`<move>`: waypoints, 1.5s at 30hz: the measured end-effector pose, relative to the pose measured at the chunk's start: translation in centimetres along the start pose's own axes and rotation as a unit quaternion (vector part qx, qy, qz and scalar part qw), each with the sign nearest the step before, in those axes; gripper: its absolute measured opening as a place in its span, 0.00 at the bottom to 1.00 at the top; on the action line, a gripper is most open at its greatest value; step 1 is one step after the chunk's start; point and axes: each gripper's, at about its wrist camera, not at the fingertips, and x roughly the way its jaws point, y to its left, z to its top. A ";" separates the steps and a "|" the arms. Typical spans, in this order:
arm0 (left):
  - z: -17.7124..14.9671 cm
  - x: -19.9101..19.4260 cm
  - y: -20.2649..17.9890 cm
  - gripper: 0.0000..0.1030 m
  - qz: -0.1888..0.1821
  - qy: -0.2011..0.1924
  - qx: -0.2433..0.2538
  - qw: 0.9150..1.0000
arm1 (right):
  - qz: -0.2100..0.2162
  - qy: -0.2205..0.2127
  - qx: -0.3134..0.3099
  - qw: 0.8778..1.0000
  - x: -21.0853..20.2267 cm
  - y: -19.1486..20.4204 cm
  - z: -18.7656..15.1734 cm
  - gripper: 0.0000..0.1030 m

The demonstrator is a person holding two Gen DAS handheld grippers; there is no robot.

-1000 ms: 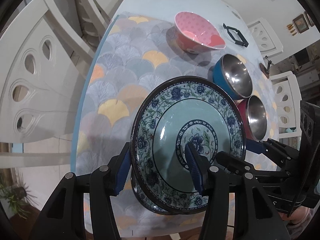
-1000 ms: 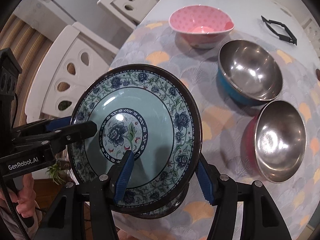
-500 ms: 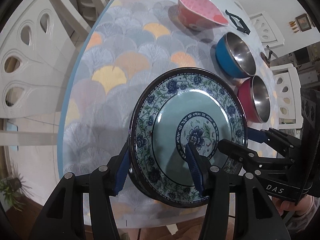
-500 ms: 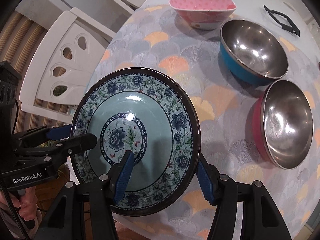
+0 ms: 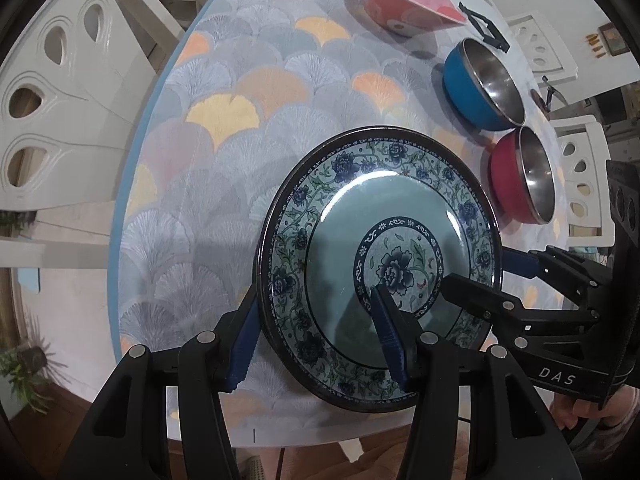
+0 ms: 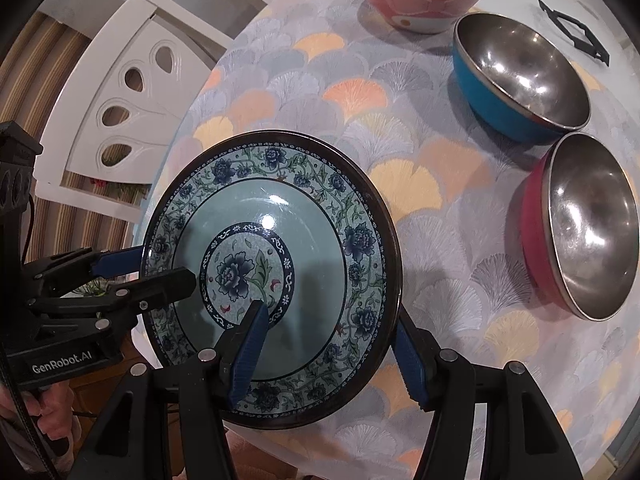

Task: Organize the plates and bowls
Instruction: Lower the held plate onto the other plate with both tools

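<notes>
patterned table [image 5: 224, 152] | left tongs [image 5: 316, 332], right tongs [image 6: 328, 352]: each clamps floral plate [image 5: 360, 216] rim

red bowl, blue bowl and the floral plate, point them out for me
red bowl [image 6: 592, 224], right wrist view, steel inside
blue bowl [image 6: 520, 64], right wrist view, steel inside
floral plate [image 5: 396, 268], left wrist view, centre flower

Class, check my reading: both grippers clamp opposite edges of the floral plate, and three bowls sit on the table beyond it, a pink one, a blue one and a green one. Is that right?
Not quite: no bowl is green. The third bowl is red outside with a steel lining, as the right wrist view shows. The rest holds: the left gripper and right gripper clamp opposite edges of the floral plate, with the pink bowl and blue bowl beyond.
</notes>
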 end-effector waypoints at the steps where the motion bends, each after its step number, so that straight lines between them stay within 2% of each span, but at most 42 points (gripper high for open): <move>1: -0.1 0.0 0.0 0.49 0.000 0.001 0.000 1.000 | 0.000 0.003 0.000 1.000 0.2 0.0 -0.1 0.58; 9: -0.2 0.2 -0.3 0.49 0.006 0.003 0.004 1.000 | 0.007 0.018 0.006 1.000 1.2 -0.3 -0.4 0.58; 45: -0.5 0.8 -0.2 0.49 -0.003 0.011 -0.007 1.000 | 0.013 0.030 0.002 0.999 2.0 -0.1 -0.8 0.58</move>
